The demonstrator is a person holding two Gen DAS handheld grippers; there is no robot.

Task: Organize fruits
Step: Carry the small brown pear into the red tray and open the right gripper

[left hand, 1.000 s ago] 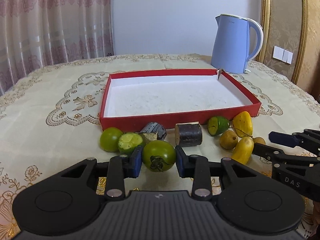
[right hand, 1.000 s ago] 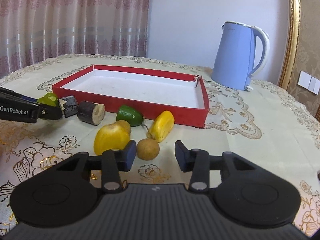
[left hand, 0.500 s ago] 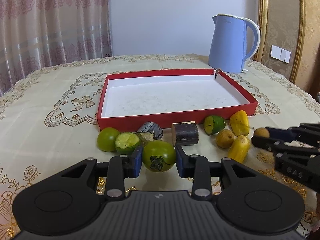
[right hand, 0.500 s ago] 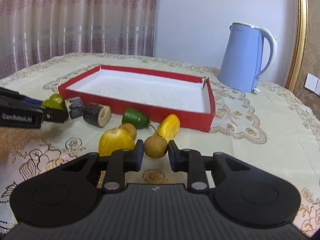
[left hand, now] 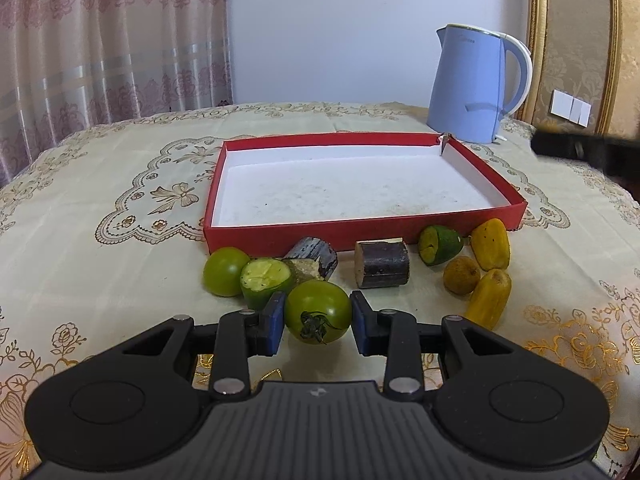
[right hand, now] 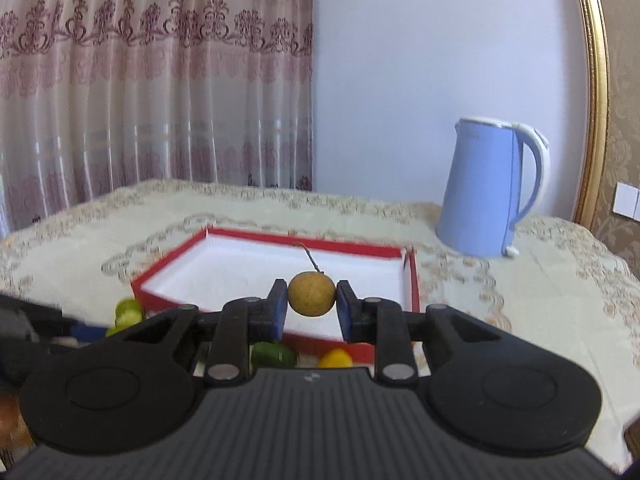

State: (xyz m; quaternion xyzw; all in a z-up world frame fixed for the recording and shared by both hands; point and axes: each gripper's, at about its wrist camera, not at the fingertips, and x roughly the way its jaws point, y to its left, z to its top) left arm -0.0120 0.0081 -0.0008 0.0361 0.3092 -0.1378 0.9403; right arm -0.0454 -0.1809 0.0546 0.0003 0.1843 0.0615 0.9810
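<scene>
My left gripper (left hand: 318,318) is shut on a green tomato (left hand: 318,312) just above the tablecloth, in front of the red tray (left hand: 360,230). My right gripper (right hand: 312,300) is shut on a small brown round fruit (right hand: 312,294) with a stem and holds it in the air over the near edge of the red tray (right hand: 412,284). On the cloth by the tray's front wall lie another green tomato (left hand: 225,271), a cut green fruit (left hand: 264,280), two dark cane pieces (left hand: 382,269), a green half fruit (left hand: 439,244), a brown fruit (left hand: 461,275) and two yellow fruits (left hand: 489,296).
A light blue kettle (left hand: 474,84) stands behind the tray's far right corner; it also shows in the right wrist view (right hand: 488,188). The right gripper's body (left hand: 580,148) appears blurred at the right edge. Curtains hang behind the table.
My right gripper closed on the brown fruit and lifted it from the cloth up toward the tray. My left gripper stayed shut on the green tomato, rising slightly.
</scene>
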